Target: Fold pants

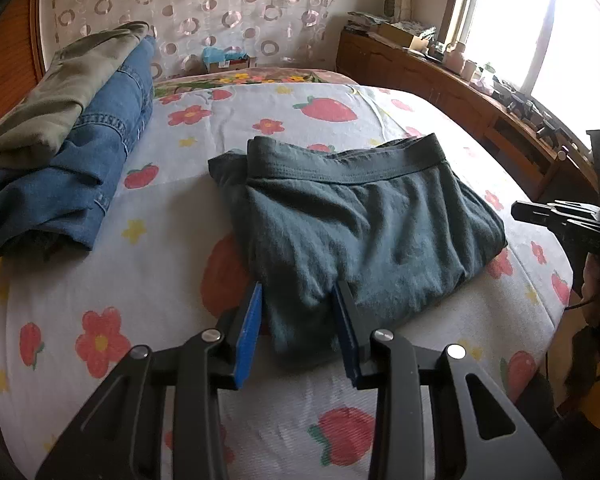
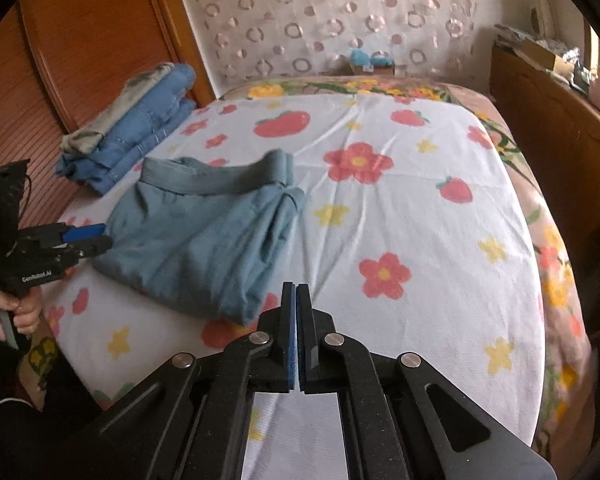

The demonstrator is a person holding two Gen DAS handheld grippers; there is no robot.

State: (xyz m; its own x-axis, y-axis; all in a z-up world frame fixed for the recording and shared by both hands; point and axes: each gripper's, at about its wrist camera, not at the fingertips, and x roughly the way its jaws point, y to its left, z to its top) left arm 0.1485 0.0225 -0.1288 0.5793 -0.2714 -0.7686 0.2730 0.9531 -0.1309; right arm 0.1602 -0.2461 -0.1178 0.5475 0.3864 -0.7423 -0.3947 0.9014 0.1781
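The folded teal pants (image 1: 360, 232) lie on the strawberry-print sheet (image 1: 172, 264), waistband at the far side. My left gripper (image 1: 298, 286) is at their near edge, and a bunch of the fabric fills the gap between its blue pads, which press on it. In the right wrist view the pants (image 2: 204, 240) sit left of centre, with the left gripper (image 2: 104, 238) at their left edge. My right gripper (image 2: 296, 286) is shut with nothing in it, just past the pants' near right corner. It also shows at the right edge of the left wrist view, right gripper (image 1: 516, 210), apart from the pants.
A stack of folded blue jeans (image 1: 92, 152) under an olive garment (image 1: 48, 104) lies at the bed's far left. A wooden cabinet (image 1: 440, 80) with clutter runs along the right side. A wooden headboard panel (image 2: 80, 40) stands on the left. A hand (image 2: 16, 312) holds the left gripper's handle.
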